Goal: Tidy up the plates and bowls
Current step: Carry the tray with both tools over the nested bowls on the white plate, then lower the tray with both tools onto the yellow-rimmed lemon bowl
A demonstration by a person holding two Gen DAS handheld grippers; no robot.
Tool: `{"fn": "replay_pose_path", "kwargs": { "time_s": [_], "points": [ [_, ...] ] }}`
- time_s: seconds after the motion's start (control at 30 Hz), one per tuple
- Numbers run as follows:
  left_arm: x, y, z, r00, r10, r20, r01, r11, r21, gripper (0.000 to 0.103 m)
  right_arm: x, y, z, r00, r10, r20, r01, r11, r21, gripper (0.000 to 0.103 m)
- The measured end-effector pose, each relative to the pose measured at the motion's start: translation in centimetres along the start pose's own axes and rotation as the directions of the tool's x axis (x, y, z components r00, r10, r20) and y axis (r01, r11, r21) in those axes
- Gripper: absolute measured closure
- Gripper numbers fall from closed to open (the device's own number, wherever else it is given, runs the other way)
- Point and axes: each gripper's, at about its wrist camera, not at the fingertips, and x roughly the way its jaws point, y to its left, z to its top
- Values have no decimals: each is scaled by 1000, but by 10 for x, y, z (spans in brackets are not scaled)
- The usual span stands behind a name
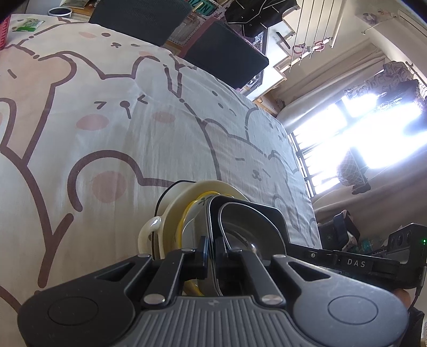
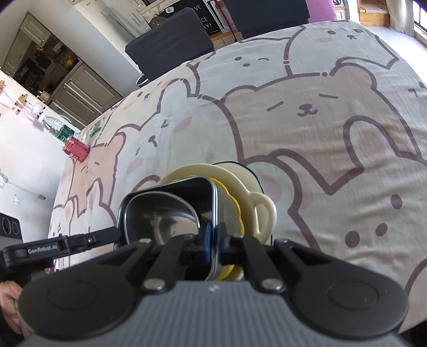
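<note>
A nested stack of dishes lies on the bear-print tablecloth (image 1: 112, 128). Outermost is a cream dish with a loop handle (image 1: 149, 229), then a yellow-rimmed bowl (image 1: 186, 213), and innermost a black square dish with a shiny steel inside (image 1: 250, 221). My left gripper (image 1: 210, 248) is shut on the near rim of the black dish. From the opposite side my right gripper (image 2: 213, 245) is shut on that dish's (image 2: 160, 213) other rim, next to the cream handle (image 2: 263, 213). Each gripper's black finger (image 1: 320, 256) shows in the other's view. I cannot tell whether the stack rests on the cloth.
Two dark chair backs (image 1: 138, 18) (image 1: 226, 56) stand along the table's far edge. A red basket (image 2: 76, 150), a bottle (image 2: 60, 129) and a green packet (image 1: 28, 25) sit at the far end. A bright window (image 1: 360, 138) lies beyond the table's right edge.
</note>
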Motion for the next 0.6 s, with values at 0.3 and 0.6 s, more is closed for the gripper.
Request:
{"fn": "replay_pose_path", "kwargs": {
  "time_s": [0.3,0.6],
  "points": [
    [1,0,0,1000,5,-1,-5,1000,5,98,3,-2,1,1000,-9,-13,9,1000,-1,94],
    [4,-2,0,1000,15,-7,-15,1000,13,98,1,-1,1,1000,-12,-4,12,1000,-4,94]
  ]
}}
